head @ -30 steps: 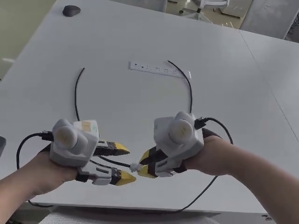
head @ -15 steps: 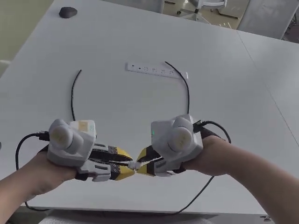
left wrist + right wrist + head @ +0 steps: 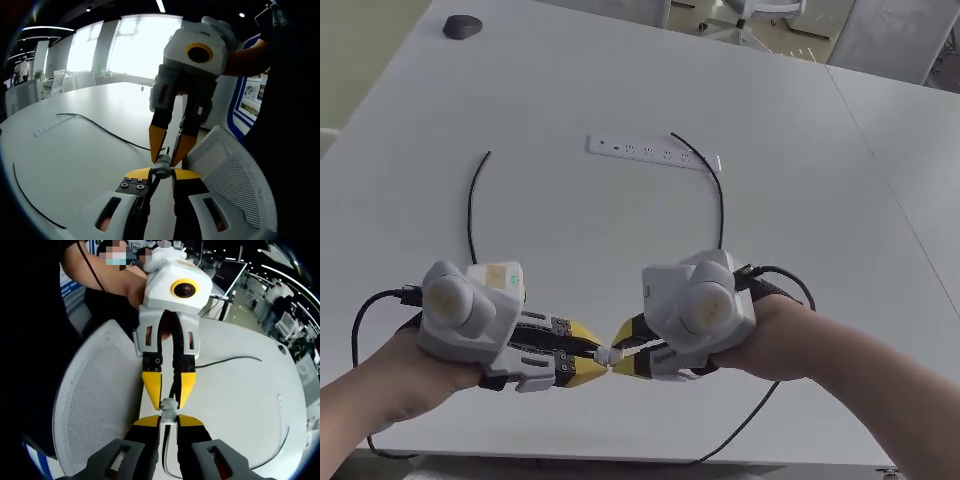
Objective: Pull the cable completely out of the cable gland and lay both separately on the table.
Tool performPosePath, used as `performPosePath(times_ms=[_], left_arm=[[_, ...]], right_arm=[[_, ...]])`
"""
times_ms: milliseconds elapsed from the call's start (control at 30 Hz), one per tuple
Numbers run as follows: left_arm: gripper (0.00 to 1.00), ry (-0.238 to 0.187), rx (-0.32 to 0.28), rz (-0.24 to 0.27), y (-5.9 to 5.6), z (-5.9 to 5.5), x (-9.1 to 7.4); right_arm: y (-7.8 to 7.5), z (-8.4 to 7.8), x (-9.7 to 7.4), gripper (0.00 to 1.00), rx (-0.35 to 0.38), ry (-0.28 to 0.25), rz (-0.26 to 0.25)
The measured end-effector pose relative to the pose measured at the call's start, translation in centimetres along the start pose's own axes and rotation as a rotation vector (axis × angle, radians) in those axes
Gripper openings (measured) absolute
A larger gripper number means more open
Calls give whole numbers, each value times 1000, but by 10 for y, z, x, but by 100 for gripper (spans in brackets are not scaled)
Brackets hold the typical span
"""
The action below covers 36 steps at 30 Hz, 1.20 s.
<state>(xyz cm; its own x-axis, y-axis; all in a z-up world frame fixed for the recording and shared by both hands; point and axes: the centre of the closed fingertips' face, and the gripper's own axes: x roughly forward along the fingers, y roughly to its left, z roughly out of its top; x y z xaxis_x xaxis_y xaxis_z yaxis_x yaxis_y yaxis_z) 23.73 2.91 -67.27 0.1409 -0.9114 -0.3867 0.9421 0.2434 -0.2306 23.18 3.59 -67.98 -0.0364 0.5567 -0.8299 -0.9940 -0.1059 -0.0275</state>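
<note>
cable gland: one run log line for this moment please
phase: pull not done | right gripper: shut on cable gland | left gripper: fingers at gland, grip unclear | cable: in gland

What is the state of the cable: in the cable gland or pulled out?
In. In the right gripper view the cable leaves the cable gland on both sides, so it runs through it.
</note>
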Motion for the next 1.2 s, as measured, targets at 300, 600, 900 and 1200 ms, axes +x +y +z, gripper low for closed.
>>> performPosePath(times_ms=[300, 600, 900, 1200], left_arm=[[15, -1, -15, 5, -1, 8, 1], [15, -30, -56, 4, -1, 24, -5], [15, -37, -51, 35, -5, 30, -9], [15, -34, 15, 47, -4, 38, -8]], right_arm=[[-1, 0, -8, 8, 7, -57, -16], [-9, 4, -23, 9, 147, -173, -21], [-14, 11, -50, 22, 504, -376, 117], [-17, 11, -49, 19, 710, -486, 304]])
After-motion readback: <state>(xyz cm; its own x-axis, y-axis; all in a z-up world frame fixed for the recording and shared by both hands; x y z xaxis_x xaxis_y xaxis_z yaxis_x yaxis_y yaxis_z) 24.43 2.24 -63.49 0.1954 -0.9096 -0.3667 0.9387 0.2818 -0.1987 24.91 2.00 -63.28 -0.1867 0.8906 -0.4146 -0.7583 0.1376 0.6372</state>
